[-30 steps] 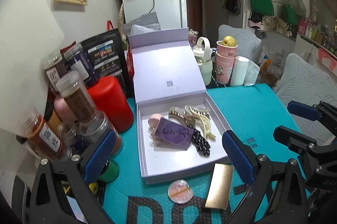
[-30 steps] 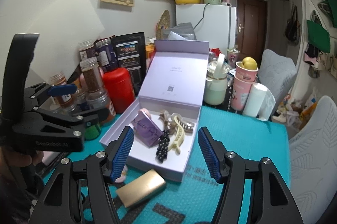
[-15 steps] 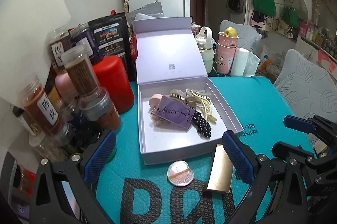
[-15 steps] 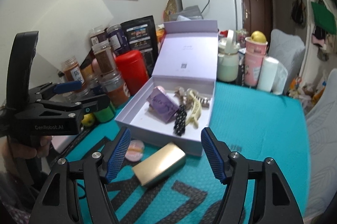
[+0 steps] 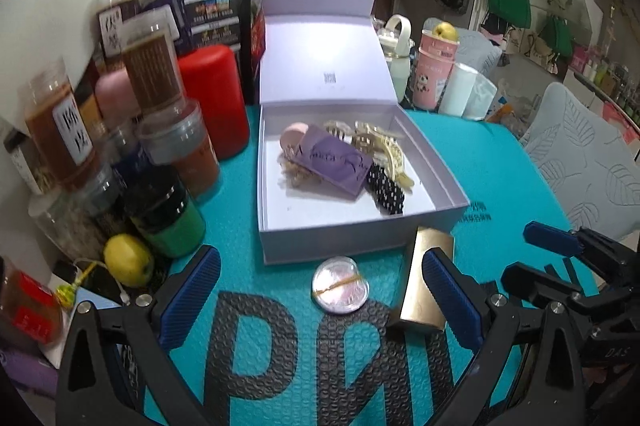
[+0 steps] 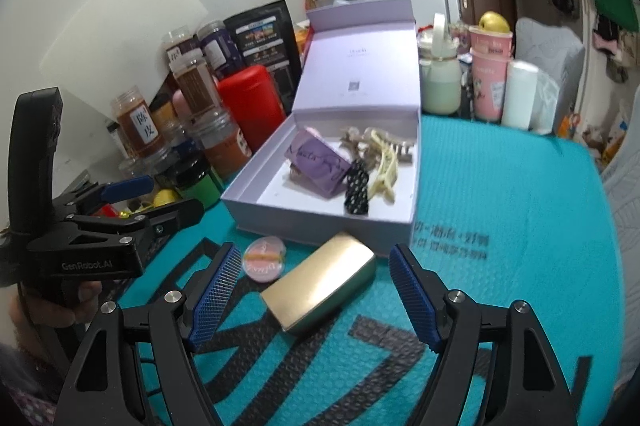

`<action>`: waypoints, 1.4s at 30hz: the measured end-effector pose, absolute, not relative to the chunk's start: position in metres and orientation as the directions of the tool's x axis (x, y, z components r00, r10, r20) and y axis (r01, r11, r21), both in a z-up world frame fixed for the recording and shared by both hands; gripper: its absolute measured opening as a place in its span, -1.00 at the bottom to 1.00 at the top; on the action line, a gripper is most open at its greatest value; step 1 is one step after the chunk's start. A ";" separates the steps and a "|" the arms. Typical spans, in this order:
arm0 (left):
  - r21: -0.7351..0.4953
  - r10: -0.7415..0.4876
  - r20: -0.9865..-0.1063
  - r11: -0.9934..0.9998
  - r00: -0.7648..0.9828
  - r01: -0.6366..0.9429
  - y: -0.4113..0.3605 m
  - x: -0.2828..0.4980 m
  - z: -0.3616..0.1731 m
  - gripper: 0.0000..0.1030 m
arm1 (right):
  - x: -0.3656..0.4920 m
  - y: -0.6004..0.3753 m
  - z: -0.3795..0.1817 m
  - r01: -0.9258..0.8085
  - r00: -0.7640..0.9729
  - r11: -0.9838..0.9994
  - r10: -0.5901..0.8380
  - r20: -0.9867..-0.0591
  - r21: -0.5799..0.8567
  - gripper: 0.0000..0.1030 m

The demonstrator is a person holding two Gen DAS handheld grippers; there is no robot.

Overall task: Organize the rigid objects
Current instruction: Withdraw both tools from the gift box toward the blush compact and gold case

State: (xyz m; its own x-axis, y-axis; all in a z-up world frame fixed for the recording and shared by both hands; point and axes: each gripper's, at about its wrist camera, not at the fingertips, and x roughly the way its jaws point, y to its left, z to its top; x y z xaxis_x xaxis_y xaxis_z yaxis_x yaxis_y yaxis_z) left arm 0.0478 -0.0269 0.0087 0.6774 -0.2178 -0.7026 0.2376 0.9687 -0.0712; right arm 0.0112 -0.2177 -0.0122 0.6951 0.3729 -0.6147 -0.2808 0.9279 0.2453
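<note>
both grippers have pulled back and dropped lower, right gripper fingers apart framing the gold case, left gripper fingers apart, empty.

I read "GenRobot.AI" on the black left gripper beside my right claw, "陈皮" on the amber plastic jar's white label beyond it.

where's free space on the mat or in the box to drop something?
Free: the near-left corner of the lavender box floor, in front of the purple card; the teal mat right of the box.

Crowded: jars left of the box; gold case and round compact in front; hair clips at the box's back right.
</note>
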 end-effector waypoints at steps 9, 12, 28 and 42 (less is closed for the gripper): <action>-0.094 -0.215 -0.739 0.972 0.639 0.217 -0.014 0.051 -0.015 0.99 | 0.017 -0.207 -0.041 -0.238 0.644 0.927 0.373 -0.668 0.288 0.58; -0.117 -0.223 -0.750 0.971 0.623 0.206 -0.007 0.052 -0.022 0.99 | 0.022 -0.200 -0.052 -0.235 0.614 0.924 0.381 -0.691 0.301 0.59; -0.132 -0.193 -0.782 0.981 0.592 0.144 0.023 0.059 -0.052 0.99 | 0.050 -0.155 -0.087 -0.179 0.586 0.973 0.223 -0.779 0.143 0.92; -0.194 -0.308 -0.805 0.944 0.507 0.266 -0.026 0.077 -0.077 0.99 | 0.038 -0.193 -0.092 -0.118 0.567 0.978 0.210 -0.796 0.174 0.55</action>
